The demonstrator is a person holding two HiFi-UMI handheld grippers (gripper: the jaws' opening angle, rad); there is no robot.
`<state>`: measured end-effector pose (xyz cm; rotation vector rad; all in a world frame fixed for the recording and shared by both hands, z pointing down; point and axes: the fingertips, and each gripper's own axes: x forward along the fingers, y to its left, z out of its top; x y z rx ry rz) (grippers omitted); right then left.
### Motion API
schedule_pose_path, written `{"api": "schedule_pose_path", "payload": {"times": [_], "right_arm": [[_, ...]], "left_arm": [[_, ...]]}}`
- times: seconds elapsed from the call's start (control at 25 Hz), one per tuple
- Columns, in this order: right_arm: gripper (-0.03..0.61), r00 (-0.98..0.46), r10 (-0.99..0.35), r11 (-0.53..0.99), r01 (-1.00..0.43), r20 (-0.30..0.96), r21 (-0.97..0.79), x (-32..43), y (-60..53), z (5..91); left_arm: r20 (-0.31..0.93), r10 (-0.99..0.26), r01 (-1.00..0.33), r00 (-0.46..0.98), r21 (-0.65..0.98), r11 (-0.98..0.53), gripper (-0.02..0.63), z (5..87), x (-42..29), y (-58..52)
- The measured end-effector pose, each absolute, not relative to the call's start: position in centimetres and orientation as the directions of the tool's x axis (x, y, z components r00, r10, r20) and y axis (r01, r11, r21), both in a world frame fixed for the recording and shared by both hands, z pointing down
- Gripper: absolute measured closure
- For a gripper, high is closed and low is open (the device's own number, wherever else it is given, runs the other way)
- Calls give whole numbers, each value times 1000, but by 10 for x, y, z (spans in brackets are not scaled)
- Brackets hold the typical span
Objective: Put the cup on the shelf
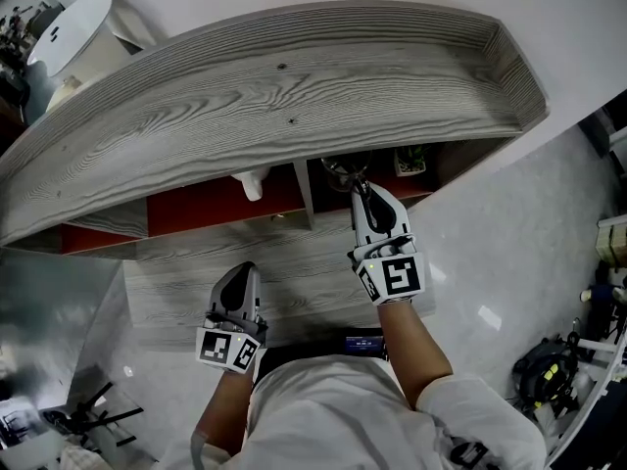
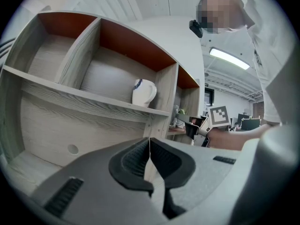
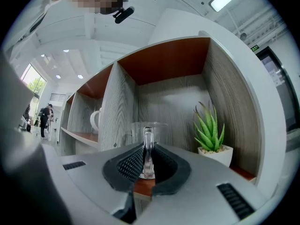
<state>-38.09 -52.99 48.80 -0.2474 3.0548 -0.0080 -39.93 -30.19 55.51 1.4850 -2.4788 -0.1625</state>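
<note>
Your right tool [image 3: 148, 164] pinches the clear cup [image 3: 140, 132] by its handle inside the shelf [image 3: 229, 102], with the plant [image 3: 210, 130] just beside it on the right and the divider [image 3: 119, 111] on the left. Your left tool [image 2: 150, 161] is pressed together, empty.

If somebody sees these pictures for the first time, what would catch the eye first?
First, the right gripper, shut on the handle of a clear glass cup inside a red-backed compartment of the grey wooden shelf, beside a small potted plant. Next, a white mug stands alone in the compartment to its left. The left gripper hangs shut and empty before the shelf.
</note>
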Motion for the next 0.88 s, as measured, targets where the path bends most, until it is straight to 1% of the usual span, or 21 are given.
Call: {"api": "schedule_pose_path", "payload": {"times": [0.56,0.88], "right_arm": [[532,-983,-184,983,-184,-13,11,-377,-526,499],[526,-983,-182,983,-183,25,-15,-377,-526,501]], "left_arm": [[128,-881,-847,-456,240,474,601,553,-393,-293],[113,-886,-852,-449,243,463,601,547,-386,-291]]}}
